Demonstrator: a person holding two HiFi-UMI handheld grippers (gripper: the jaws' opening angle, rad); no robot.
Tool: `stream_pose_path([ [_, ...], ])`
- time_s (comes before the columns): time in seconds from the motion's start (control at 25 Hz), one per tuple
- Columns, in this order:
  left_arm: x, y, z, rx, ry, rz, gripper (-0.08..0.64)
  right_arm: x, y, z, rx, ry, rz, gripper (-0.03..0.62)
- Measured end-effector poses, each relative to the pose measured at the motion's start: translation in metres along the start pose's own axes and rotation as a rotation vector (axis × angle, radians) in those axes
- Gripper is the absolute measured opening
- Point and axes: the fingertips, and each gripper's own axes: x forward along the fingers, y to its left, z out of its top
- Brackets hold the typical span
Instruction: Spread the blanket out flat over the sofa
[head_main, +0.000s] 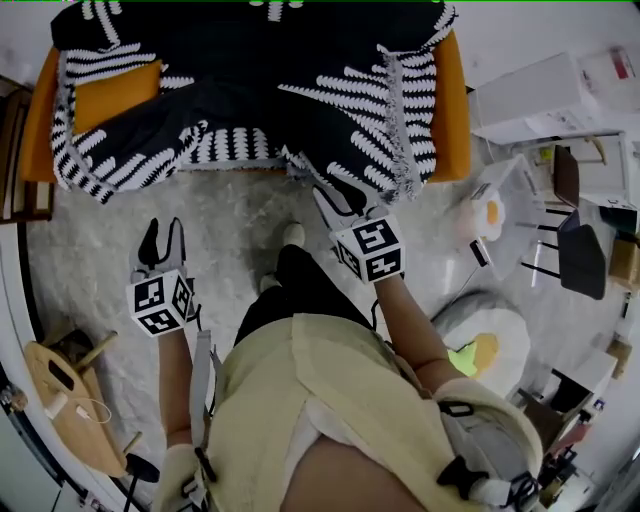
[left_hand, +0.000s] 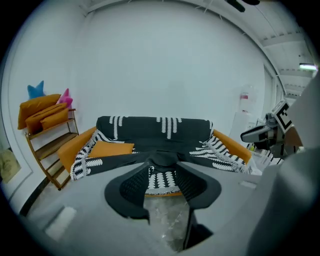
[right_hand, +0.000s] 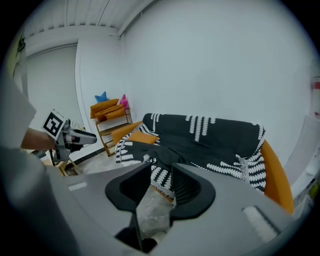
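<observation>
One black blanket (head_main: 300, 60), white fern stripes, draped rumpled over orange sofa (head_main: 452, 110).

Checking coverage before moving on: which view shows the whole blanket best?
Left gripper view: the blanket sits front-on, end to end, from backrest to front hem. Head view crops its back edge; right gripper view sees it obliquely.
</observation>
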Motion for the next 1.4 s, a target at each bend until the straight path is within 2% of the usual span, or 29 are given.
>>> stream_pose_path([
  [0.24,0.065,-0.004,0.000,0.038,0.065,-0.015,0.173,0.047,-0.037,0.000,0.038,0.011,0.008,0.124],
  [0.48,0.113,-0.002,-0.012,0.052,0.126,-0.050,0.173,0.083,-0.054,-0.009,0.053,0.057,0.007,0.124],
  [0.68,0.152,0.018,-0.028,0.090,0.187,-0.104,0.173,0.113,-0.065,-0.027,0.085,0.093,-0.042,0.126],
  [1.0,0.211,0.055,-0.048,0.184,0.265,-0.181,0.173,0.150,-0.079,-0.059,0.183,0.119,-0.188,0.123],
  [1.16,0.235,0.066,-0.062,0.217,0.303,-0.227,0.174,0.173,-0.074,-0.079,0.197,0.141,-0.210,0.121],
  [1.4,0.264,0.082,-0.086,0.212,0.339,-0.241,0.175,0.216,-0.071,-0.104,0.203,0.193,-0.218,0.120],
])
